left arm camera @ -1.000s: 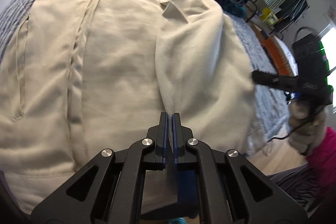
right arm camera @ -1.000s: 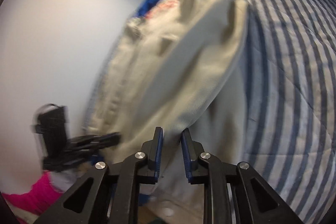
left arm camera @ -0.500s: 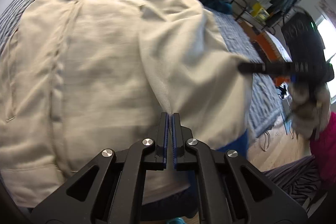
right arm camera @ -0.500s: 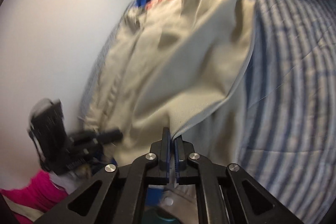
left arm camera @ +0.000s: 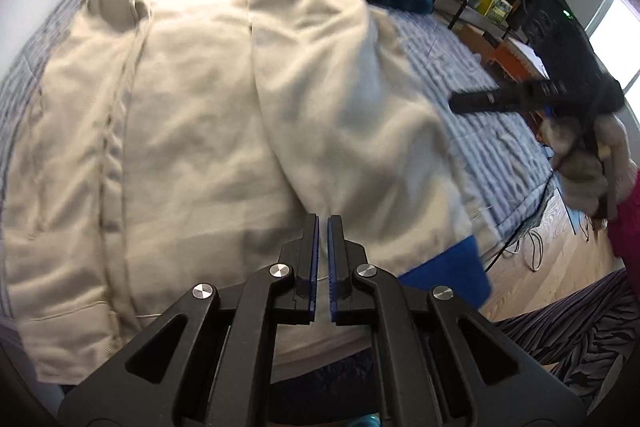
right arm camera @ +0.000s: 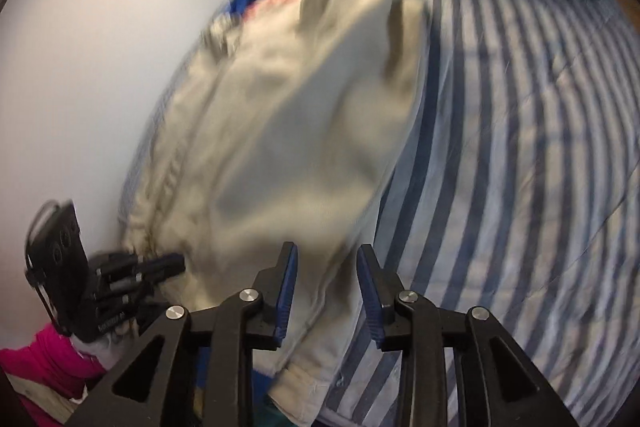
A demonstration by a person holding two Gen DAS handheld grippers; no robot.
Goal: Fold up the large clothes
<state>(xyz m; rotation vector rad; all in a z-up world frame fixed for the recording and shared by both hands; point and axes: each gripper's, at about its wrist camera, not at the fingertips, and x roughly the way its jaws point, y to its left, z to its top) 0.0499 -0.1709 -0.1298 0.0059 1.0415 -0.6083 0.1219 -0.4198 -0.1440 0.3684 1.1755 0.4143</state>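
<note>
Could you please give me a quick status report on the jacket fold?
Left gripper shut on the beige jacket flap. Right gripper opening, nothing pinched. Jacket lies on the striped bed, one side folded inward. Nothing in the way.

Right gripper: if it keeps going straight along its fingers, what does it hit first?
Most likely the beige jacket, right ahead of the right gripper's opening jaws; depth is blurred.
</note>
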